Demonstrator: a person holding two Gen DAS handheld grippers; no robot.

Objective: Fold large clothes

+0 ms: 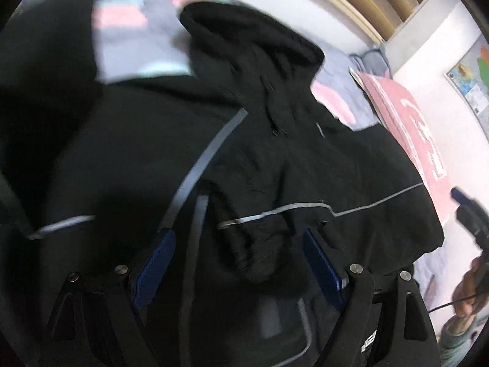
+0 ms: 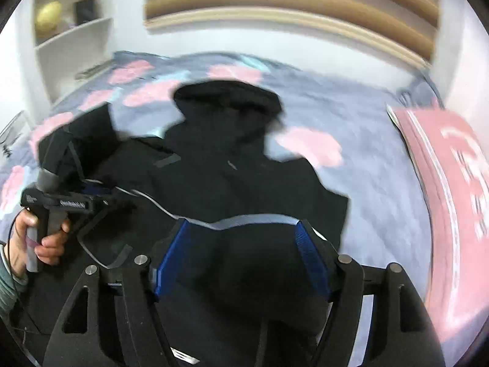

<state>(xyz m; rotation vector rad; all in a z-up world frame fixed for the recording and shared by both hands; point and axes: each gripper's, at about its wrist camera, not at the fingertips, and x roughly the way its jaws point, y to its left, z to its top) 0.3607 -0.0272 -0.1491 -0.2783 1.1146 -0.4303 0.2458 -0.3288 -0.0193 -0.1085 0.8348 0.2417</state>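
Note:
A black hooded jacket [image 1: 305, 159] with grey reflective stripes lies spread on the bed, hood toward the headboard. In the left wrist view my left gripper [image 1: 238, 234] hovers low over it, jaws wide apart. A bunched black fold [image 1: 259, 260] lies between the blue pads [image 1: 159, 263] without being pressed. In the right wrist view my right gripper [image 2: 241, 224] stands open over the jacket [image 2: 232, 165] near its right edge. A grey stripe [image 2: 253, 221] runs between its pad tips. A hand [image 2: 45, 241] holds the left gripper [image 2: 101, 194] at the jacket's left side, by a raised sleeve [image 2: 76, 140].
The bedspread [image 2: 360, 116] is blue-grey with pink flowers. A pink pillow [image 2: 452, 183] with white lettering lies along the right side. A slatted wooden headboard [image 2: 290, 6] is at the far end, a white shelf unit [image 2: 70, 30] stands far left, and a map poster [image 1: 470, 76] hangs on the wall.

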